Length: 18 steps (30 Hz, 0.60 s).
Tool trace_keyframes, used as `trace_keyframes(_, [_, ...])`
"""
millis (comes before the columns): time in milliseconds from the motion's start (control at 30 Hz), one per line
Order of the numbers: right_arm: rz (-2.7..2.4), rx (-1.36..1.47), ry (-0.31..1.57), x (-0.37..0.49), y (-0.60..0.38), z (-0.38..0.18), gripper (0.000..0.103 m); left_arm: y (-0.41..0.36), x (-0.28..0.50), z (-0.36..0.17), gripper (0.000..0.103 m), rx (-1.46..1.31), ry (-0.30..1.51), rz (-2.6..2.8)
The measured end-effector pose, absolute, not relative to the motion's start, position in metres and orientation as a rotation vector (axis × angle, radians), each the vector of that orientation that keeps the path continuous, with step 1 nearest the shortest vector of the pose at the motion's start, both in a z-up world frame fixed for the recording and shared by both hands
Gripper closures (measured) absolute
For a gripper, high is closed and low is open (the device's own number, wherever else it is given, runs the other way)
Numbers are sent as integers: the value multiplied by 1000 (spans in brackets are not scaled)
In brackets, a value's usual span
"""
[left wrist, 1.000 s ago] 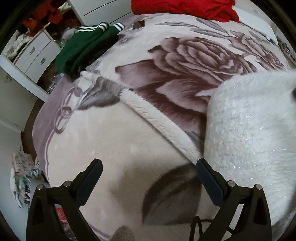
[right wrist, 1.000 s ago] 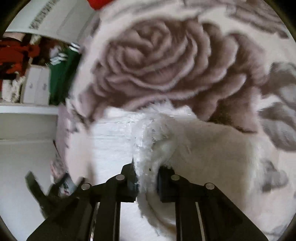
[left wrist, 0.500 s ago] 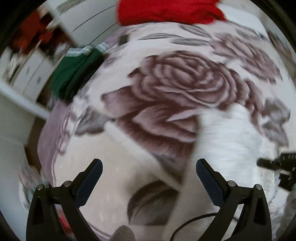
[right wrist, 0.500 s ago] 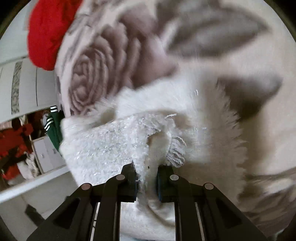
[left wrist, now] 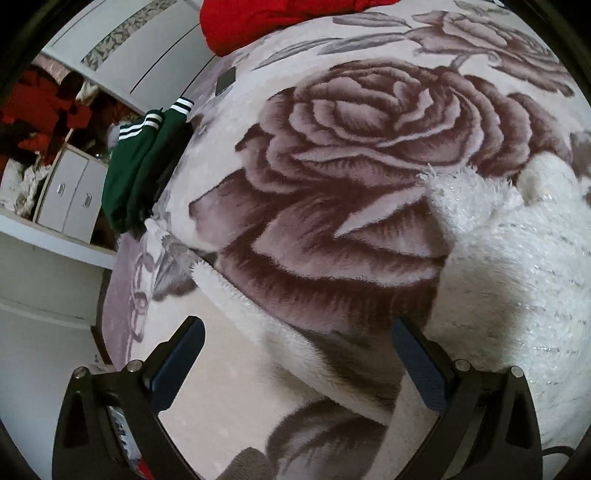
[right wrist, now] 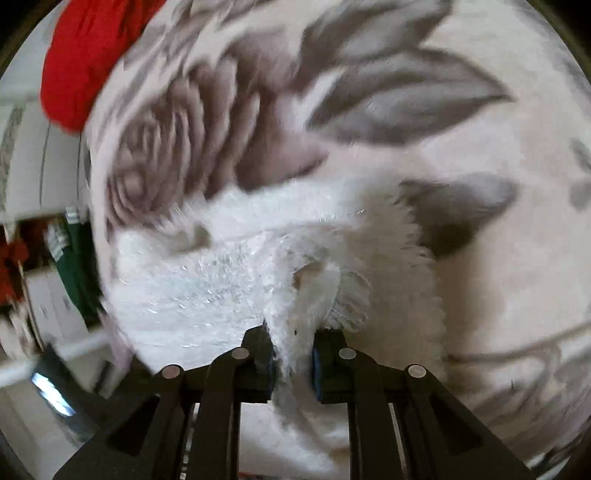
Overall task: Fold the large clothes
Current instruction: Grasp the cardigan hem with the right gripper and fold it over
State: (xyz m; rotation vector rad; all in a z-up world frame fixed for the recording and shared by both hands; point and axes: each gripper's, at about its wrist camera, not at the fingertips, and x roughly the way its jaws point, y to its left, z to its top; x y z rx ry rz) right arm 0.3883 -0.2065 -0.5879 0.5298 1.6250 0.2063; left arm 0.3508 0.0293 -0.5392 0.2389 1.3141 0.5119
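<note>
A fluffy white garment (left wrist: pixel 517 266) lies on a rose-patterned blanket (left wrist: pixel 369 129) covering the bed, at the right of the left wrist view. My left gripper (left wrist: pixel 295 354) is open and empty, hovering over the blanket just left of the garment. In the right wrist view my right gripper (right wrist: pixel 293 354) is shut on a bunched fold of the white garment (right wrist: pixel 207 288), which spreads out to the left and ahead of the fingers.
A red garment (left wrist: pixel 266 18) lies at the far end of the bed and also shows in the right wrist view (right wrist: pixel 81 55). A green garment with white stripes (left wrist: pixel 140 166) hangs off the left bed edge. White drawers (left wrist: pixel 70 195) stand beyond it.
My right gripper has swung with the white garment held, turning its view across the blanket. The left gripper shifted and stayed open; the garment now lies further right in its view.
</note>
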Motion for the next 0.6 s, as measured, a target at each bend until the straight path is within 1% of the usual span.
trace_keyframes(67, [279, 520, 1641, 395, -203, -590, 74, 33, 351, -539, 0, 241, 1328, 508])
trace_keyframes(133, [340, 577, 1688, 400, -210, -583, 62, 40, 351, -535, 0, 231, 1340, 493])
trace_keyframes(167, [355, 618, 1703, 401, -219, -579, 49, 43, 350, -531, 0, 220, 1334, 493])
trace_keyframes(200, [367, 656, 1698, 401, -229, -570, 43, 46, 349, -527, 0, 209, 1329, 491])
trace_keyframes(333, [334, 706, 1639, 398, -271, -560, 43, 53, 348, -508, 0, 147, 1305, 478])
trace_keyframes(433, [267, 708, 1669, 399, -290, -579, 43, 45, 346, -491, 0, 94, 1294, 439])
trace_keyframes(533, [266, 724, 1682, 396, -295, -590, 43, 26, 346, -479, 0, -70, 1333, 334])
trace_keyframes(600, [273, 737, 1667, 394, -293, -592, 43, -1, 349, -485, 0, -226, 1409, 209])
